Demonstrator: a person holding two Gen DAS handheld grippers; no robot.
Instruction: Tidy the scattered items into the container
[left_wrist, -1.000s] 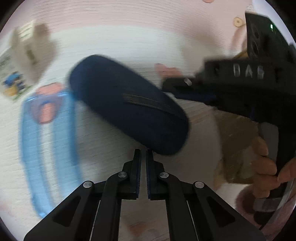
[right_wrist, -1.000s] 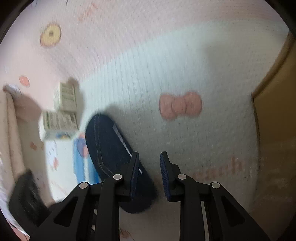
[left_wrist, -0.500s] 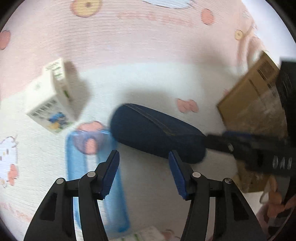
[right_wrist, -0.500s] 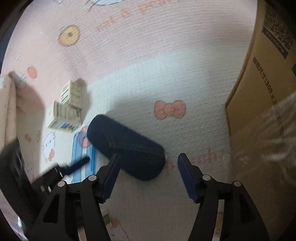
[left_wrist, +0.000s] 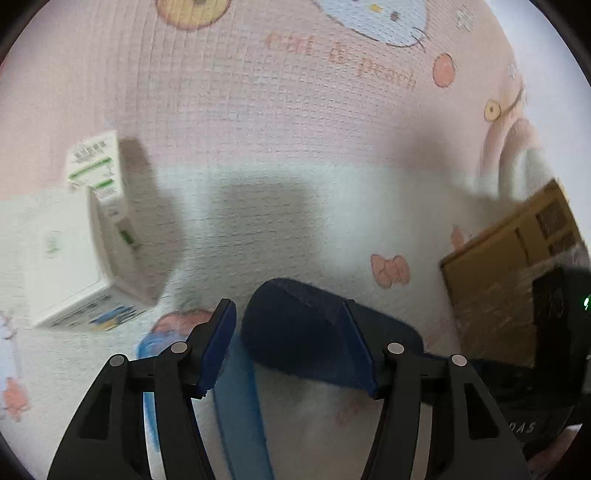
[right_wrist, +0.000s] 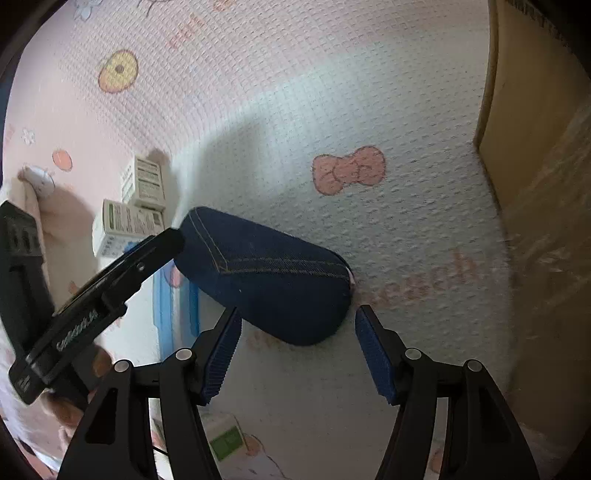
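Observation:
A dark blue denim case (left_wrist: 295, 325) lies on the printed mat, and both grippers are at it. My left gripper (left_wrist: 286, 314) has its jaws opening wide, with one end of the case between them and no pad pressing on it. In the right wrist view the case (right_wrist: 266, 269) lies slantwise just ahead of my right gripper (right_wrist: 298, 314), whose jaws stand open astride its near end. One black finger of the left gripper (right_wrist: 162, 240) reaches the case's far end. The cardboard box (left_wrist: 517, 266) stands to the right of the case.
White cartons (left_wrist: 92, 240) stand left of the case, seen stacked (right_wrist: 140, 206) in the right wrist view. A flat blue item (left_wrist: 236, 406) lies under the case's left end. A small green-and-white box (right_wrist: 225, 439) lies near my right gripper. The cardboard wall (right_wrist: 535, 147) fills the right edge.
Both grippers went from shut or nearly shut to wide open. The left gripper drew back and tilted up, so the case now sits small between its jaws. The right gripper closed in on the case.

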